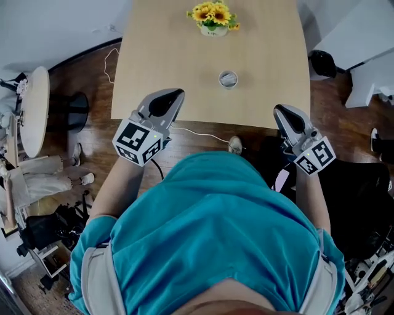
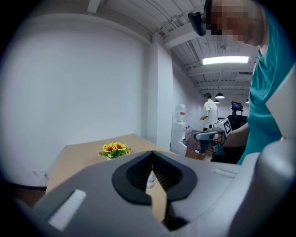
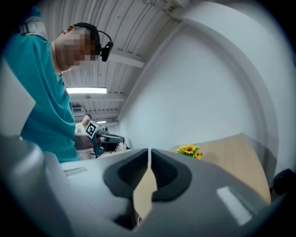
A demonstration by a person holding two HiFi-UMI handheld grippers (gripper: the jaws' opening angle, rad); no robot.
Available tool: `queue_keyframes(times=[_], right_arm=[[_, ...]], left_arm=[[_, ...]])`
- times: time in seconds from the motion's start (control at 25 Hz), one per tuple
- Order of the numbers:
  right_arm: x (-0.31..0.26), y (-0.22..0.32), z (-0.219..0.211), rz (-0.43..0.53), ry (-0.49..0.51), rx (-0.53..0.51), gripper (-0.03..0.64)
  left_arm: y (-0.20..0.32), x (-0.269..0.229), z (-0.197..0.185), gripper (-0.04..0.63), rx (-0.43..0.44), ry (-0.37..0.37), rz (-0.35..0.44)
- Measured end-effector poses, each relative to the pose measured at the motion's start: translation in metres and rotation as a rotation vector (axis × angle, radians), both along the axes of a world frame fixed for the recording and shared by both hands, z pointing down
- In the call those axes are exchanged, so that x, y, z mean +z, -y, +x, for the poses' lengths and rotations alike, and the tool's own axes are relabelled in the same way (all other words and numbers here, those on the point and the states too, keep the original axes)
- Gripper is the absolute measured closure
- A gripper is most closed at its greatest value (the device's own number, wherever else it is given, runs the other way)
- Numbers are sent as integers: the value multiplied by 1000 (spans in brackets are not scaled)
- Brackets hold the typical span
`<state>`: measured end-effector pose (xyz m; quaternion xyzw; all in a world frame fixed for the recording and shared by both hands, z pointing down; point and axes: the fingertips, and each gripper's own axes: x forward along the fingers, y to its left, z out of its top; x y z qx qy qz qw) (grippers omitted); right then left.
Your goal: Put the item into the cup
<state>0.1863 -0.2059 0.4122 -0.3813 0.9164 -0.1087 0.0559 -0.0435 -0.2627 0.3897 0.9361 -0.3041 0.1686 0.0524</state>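
A small pale cup (image 1: 228,79) stands on the wooden table (image 1: 166,55), nearer its front edge than the flowers; something light lies inside it, but I cannot tell what. My left gripper (image 1: 180,92) is held up over the table's front left edge, jaws shut with nothing between them. In the left gripper view its tips (image 2: 151,155) meet, and the cup (image 2: 151,181) shows through the slit behind them. My right gripper (image 1: 277,109) hovers at the table's front right edge. Its jaws (image 3: 149,152) are also closed and empty.
A pot of yellow sunflowers (image 1: 213,16) stands at the table's far edge. A white cable (image 1: 203,133) runs along the floor under the front edge. A round white table (image 1: 34,111) is at the left and a black chair (image 1: 357,191) at the right. Another person (image 2: 210,113) stands far off.
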Motion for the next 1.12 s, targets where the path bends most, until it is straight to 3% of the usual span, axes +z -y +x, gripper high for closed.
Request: queue_keyframes(times=[0.24,0.4,0.64,0.88,1.12], right_arm=[[-26,-47,-63,49,-88,30,600],[-49,-86,-105,54,-90,54,600],[-76,-138,-146,51,-79,74,600],[-87,-189,-141,77,-76,67,600],[-84,-248,-104,106,-91,-8,600]], left_arm=[[-74,-14,-87,591,29,-80,84],[-134,-31,-140,591,74,-86,142],[-193,-49,-203,591,42,-150,136],[-232,-55,-207,591,-4,-171,145],[-278,-61,-155,591,-43,-147,157]])
